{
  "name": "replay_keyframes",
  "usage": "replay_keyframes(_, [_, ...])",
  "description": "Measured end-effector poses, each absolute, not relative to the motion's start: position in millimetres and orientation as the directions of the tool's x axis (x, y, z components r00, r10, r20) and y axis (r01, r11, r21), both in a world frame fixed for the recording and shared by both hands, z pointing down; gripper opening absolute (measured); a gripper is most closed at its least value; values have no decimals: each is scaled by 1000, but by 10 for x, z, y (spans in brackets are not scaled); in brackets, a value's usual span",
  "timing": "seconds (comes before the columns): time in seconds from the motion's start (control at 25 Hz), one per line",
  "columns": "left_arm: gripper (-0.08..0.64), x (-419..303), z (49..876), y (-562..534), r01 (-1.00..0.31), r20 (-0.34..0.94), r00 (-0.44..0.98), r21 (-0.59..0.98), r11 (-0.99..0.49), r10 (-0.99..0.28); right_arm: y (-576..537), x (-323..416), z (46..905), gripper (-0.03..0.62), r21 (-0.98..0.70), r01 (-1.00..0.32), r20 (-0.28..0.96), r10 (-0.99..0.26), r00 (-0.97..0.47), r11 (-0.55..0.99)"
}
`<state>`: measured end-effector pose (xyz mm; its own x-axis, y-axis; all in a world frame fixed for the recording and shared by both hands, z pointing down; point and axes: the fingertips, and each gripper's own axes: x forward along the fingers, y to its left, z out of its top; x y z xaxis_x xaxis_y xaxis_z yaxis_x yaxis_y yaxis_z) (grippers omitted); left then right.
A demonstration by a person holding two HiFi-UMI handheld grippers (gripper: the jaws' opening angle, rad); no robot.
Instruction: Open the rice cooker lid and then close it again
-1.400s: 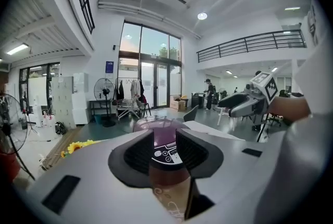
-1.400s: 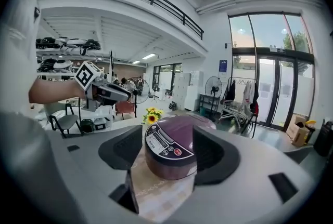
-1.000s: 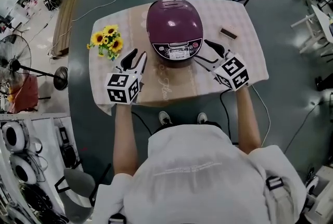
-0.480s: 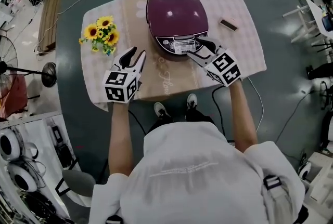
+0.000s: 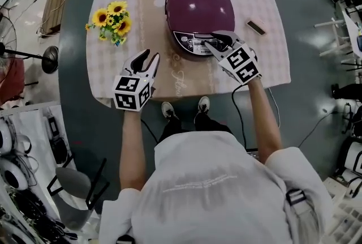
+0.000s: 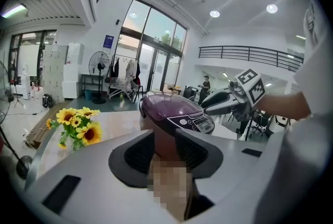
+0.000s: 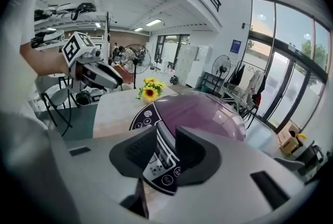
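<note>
Pale tabletop (image 5: 110,76), right claw (image 5: 216,41) over front of rice cooker (image 5: 198,5) — jaws just narrowing, pinching nothing — left claw (image 5: 150,56) part-spread, empty

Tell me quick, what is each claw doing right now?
Left claw: open, holding nothing.
Right claw: open, has just been closing, with nothing gripped; its tips are at the rice cooker's front panel.
</note>
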<state>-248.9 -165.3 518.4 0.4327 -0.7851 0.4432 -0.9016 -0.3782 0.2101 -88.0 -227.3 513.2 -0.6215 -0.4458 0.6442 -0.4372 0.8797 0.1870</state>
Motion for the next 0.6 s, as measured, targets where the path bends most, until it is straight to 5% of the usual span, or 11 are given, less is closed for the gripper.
replay_keyframes(0.6, [137,-2395,5195,-1570,-925,463,379,205,-319,-801,-2375,-901,5367,58,211,-354,672,-398,-625,911])
